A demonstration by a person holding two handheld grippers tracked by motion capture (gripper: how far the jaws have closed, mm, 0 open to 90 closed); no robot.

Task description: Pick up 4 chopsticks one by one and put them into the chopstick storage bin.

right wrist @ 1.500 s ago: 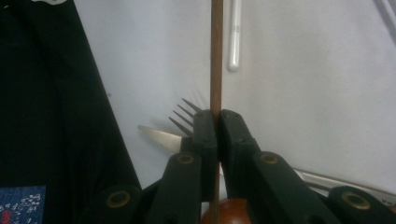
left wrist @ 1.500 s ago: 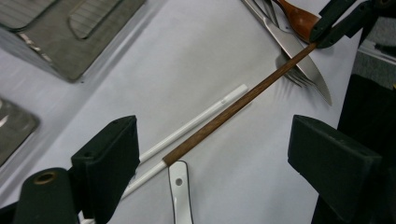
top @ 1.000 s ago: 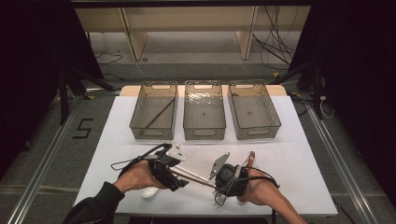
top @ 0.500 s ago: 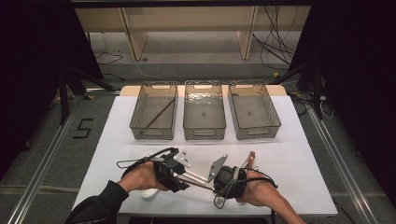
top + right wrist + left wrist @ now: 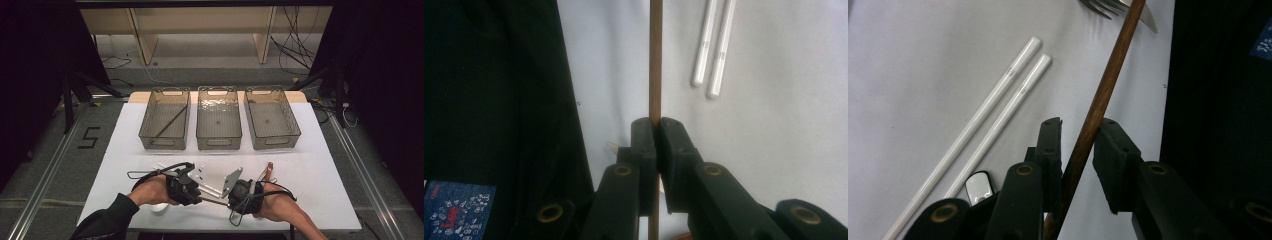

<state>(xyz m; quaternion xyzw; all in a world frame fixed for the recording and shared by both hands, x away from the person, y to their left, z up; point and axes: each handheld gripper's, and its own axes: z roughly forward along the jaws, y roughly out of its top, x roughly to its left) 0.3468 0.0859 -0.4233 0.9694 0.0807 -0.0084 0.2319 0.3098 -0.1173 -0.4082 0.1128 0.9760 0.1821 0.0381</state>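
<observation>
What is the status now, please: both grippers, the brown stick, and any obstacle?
Right gripper shut on brown stick. Left gripper open, stick between jaws. White chopsticks beside it, apart. Three bins ahead.

We see open white table (image 5: 320,165) across the middle of the high view, between the three bins (image 5: 218,120) at the top and our hands at the bottom; the far left and right of the table are bare too. Nearer us it is tighter — the white chopsticks (image 5: 993,107) and a fork (image 5: 1108,6) lie just beside the brown stick (image 5: 1098,105).
</observation>
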